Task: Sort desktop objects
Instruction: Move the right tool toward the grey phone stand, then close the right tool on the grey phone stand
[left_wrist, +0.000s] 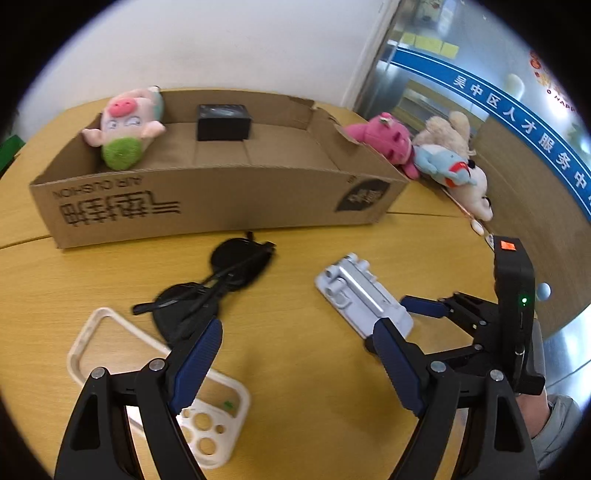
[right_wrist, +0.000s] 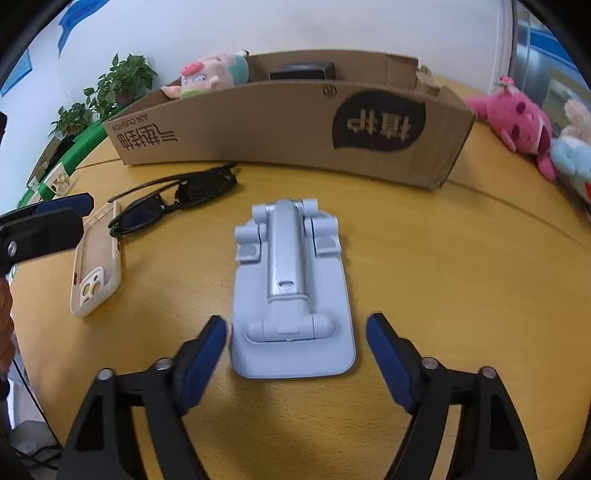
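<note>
Right gripper (right_wrist: 295, 332) stood spread, straddling the near end of the folded phone stand (right_wrist: 291, 291). Stand looked rigid, smooth, light; best pinched across its flat base edges. Left gripper (left_wrist: 295, 350) also spread, empty.

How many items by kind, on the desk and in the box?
Plush toys: 4 (pig plush in the cardboard box; pink plush, blue plush, beige plush beside it)
Black box: 1, in the cardboard box
Sunglasses: 1
Phone case: 1
Phone stand: 1
Cardboard box: 1
Total: 9
</note>
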